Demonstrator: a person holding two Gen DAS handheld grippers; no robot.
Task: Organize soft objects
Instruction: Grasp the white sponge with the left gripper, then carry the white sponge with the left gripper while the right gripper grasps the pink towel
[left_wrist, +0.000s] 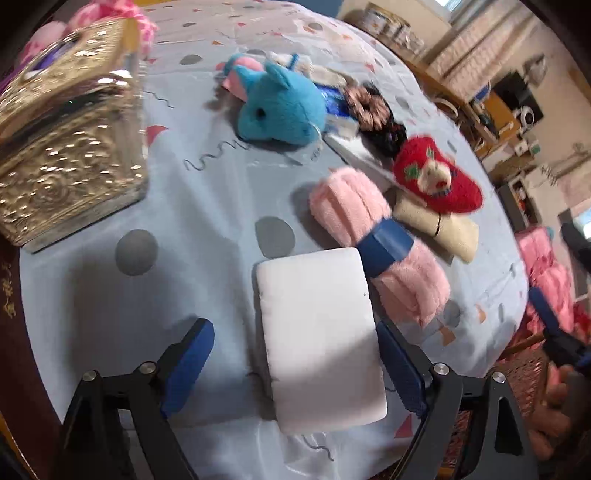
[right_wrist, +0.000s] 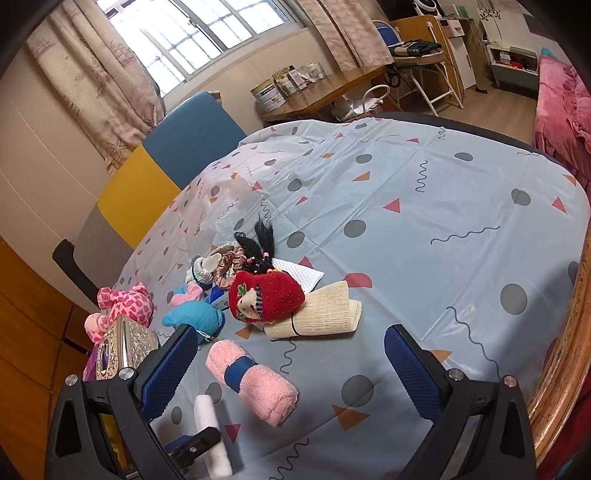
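Observation:
A white foam pad (left_wrist: 321, 339) lies between the fingers of my left gripper (left_wrist: 295, 369), which is open; the left pad stands well off it and the right pad sits close by its edge. In the right wrist view the pad (right_wrist: 210, 432) shows edge-on at the bottom left. Beyond it lie a pink rolled towel with a blue band (left_wrist: 369, 229), a red plush with a doll face (left_wrist: 439, 181), a beige cloth roll (left_wrist: 436, 225) and a blue plush (left_wrist: 280, 107). My right gripper (right_wrist: 291, 373) hangs open above the pink towel (right_wrist: 255, 384), holding nothing.
A gold embossed box (left_wrist: 70, 147) stands at the left, with a pink spotted plush (right_wrist: 125, 302) behind it. Scrunchies (left_wrist: 369, 107) and small items lie past the blue plush. The patterned tablecloth (right_wrist: 424, 192) stretches right to the wooden rim (right_wrist: 561, 350). A chair (right_wrist: 177, 155) stands behind.

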